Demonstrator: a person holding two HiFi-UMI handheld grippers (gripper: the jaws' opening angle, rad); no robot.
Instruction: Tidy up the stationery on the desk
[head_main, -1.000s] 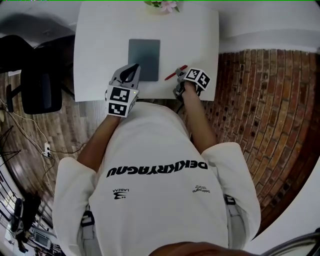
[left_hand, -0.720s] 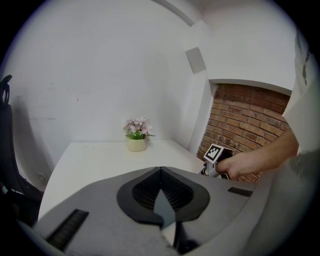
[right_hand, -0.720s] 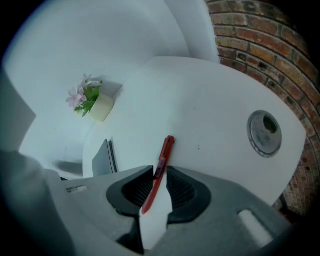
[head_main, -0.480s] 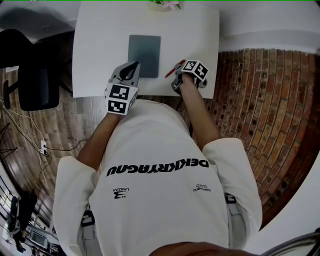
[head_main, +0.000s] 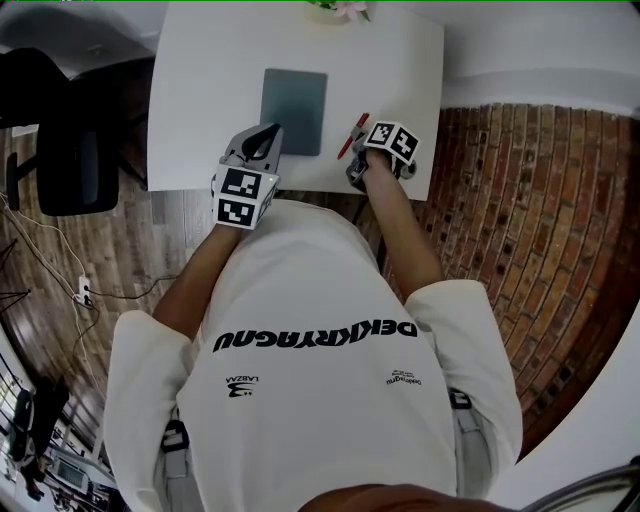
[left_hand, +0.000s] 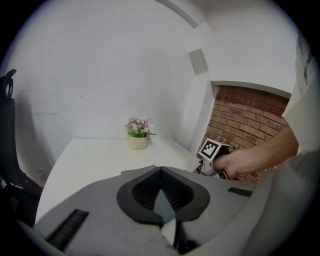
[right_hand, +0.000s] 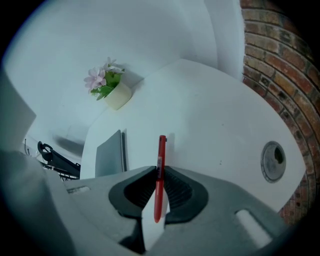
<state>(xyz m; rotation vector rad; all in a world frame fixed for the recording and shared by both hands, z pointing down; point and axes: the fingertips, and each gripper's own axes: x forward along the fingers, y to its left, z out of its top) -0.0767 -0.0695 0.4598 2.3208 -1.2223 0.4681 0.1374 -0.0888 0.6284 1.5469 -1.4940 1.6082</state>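
Note:
A red pen stands between the pads of my right gripper, whose jaws have just been closing and now pinch it near its back end. In the head view the red pen sticks out past my right gripper over the white desk, near its front right edge. A grey notebook lies flat mid-desk. My left gripper hovers at the notebook's near left corner. In its own view my left gripper is shut with nothing in it.
A small pot of pink flowers stands at the desk's far edge by the white wall. A round cable hole sits in the desk's right part. A brick wall runs along the right, and a black chair is on the left.
The right gripper's jaws have closed on the red pen and shifted slightly. The pen now points more steeply away from me. The left gripper has stayed where it was.

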